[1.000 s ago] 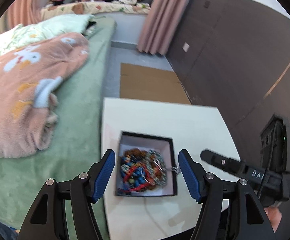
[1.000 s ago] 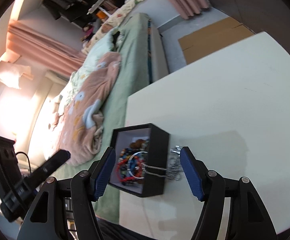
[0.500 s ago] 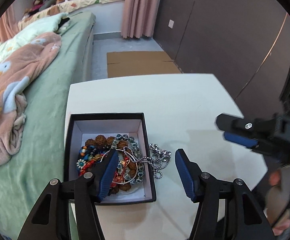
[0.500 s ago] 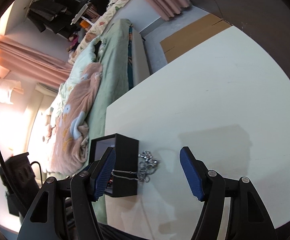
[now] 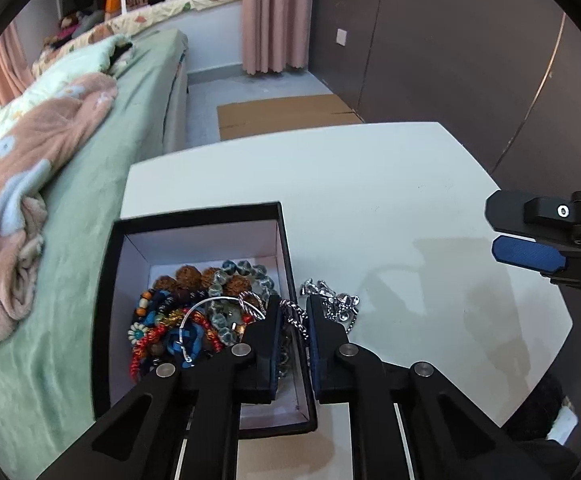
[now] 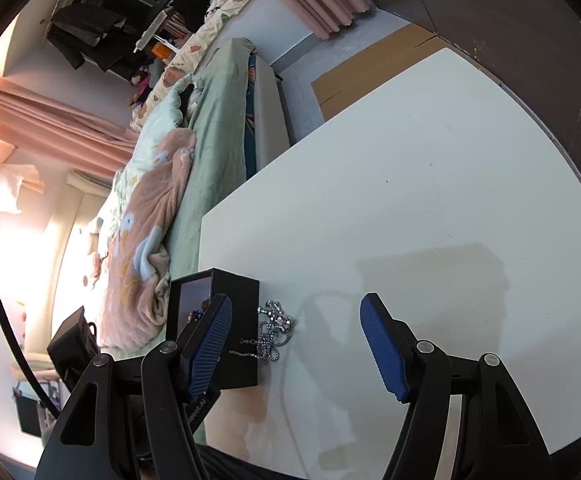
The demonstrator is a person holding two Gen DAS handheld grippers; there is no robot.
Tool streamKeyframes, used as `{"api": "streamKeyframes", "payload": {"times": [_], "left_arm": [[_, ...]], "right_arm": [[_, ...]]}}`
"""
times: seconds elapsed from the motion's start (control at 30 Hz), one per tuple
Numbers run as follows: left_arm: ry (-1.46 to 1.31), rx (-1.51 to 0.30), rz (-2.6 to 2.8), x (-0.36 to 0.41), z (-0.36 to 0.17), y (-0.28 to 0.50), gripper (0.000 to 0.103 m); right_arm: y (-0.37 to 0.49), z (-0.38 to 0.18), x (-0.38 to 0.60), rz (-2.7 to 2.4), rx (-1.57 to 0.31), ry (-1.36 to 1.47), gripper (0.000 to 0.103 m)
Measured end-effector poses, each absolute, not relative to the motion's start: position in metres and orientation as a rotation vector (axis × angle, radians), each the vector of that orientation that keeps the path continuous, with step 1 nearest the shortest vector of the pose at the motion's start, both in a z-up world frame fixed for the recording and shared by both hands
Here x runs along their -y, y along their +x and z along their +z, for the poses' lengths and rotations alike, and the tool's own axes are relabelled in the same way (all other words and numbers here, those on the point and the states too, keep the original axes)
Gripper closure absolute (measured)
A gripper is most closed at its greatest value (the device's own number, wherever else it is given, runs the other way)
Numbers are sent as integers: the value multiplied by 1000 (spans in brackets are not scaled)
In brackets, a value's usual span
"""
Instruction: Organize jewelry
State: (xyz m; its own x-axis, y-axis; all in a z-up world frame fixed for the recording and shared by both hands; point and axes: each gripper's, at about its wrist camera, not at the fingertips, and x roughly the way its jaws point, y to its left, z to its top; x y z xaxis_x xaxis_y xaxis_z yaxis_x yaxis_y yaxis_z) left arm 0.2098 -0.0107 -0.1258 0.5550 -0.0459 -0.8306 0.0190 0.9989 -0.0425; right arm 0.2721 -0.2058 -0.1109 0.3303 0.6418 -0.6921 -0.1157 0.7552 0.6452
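Note:
A black jewelry box (image 5: 194,224) with a white lining sits at the near left corner of the white table (image 5: 370,184). It holds a heap of bead bracelets (image 5: 178,320). A silver chain (image 5: 330,300) hangs over the box's right wall onto the table. My left gripper (image 5: 293,320) is shut on the box's right wall where the chain crosses it. My right gripper (image 6: 294,344) is open and empty above the table, to the right of the box (image 6: 230,320) and chain (image 6: 272,334).
A green bed (image 5: 102,168) with a pink blanket (image 5: 30,152) runs along the table's left edge. Flat cardboard (image 5: 282,116) lies on the floor beyond the table. A dark wall (image 5: 450,60) stands on the right.
My left gripper moved down to the box and closed over its right wall and the chain. The right gripper drew back to the right and stayed open.

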Motion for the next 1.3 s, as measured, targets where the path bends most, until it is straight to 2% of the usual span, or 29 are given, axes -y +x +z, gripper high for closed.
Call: {"api": "streamKeyframes", "payload": {"times": [0.1,0.13,0.33,0.4,0.77,1.3], "left_arm": [[-25,-948,-40,10,-113,203,93],[-26,-940,-40,10,-110,202,97],[-56,-930,-32,-2,-91,198,97],[-63,-916,-31,-5,-83,195,101],[-36,-808,-50,-7,-25,183,101],[35,-496,-23,-11,128,156,101]], "right_arm": [[272,-111,206,527,-1137,546,36],[272,-111,206,527,-1138,546,36],[270,-112,205,535,-1142,537,36],[269,-112,203,537,-1143,534,36],[268,-113,199,531,-1149,539,36],[269,-115,197,527,-1156,542,36]]}}
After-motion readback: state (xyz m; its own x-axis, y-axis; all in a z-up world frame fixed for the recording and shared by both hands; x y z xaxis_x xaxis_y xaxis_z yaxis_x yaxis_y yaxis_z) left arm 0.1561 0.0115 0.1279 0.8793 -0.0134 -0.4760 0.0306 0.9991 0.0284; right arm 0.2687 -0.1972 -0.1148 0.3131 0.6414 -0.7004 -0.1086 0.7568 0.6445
